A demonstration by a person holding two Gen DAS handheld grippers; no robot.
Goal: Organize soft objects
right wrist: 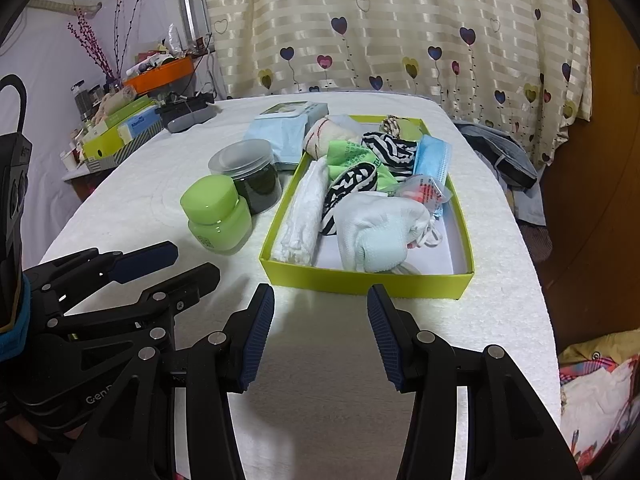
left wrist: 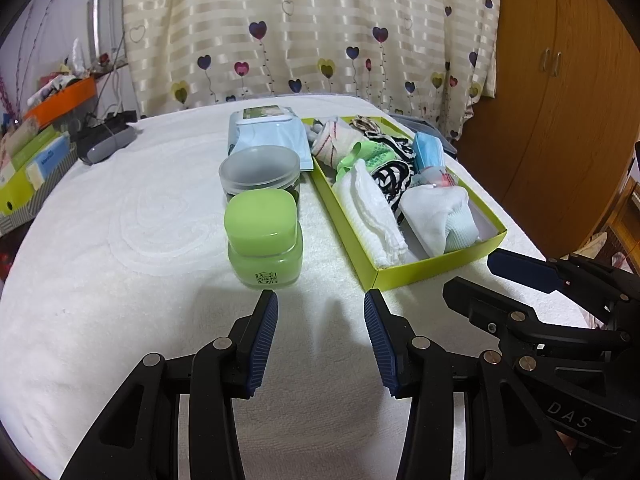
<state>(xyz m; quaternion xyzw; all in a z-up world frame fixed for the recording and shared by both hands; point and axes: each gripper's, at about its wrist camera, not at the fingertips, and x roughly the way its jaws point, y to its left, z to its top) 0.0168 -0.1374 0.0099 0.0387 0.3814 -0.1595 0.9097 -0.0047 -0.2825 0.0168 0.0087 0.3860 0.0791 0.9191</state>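
A yellow-green box on the white-covered table holds soft items: a folded white cloth, a white and mint sock bundle, black-and-white striped fabric, a green cloth, blue face masks and a cream roll. My left gripper hovers open just before a green jar. My right gripper is open in front of the box's near wall. Neither holds anything.
Behind the green jar stand a dark jar with a clear lid and a pack of wet wipes. Boxes and an orange tray crowd a side table at left. Clothes lie off the table's right edge.
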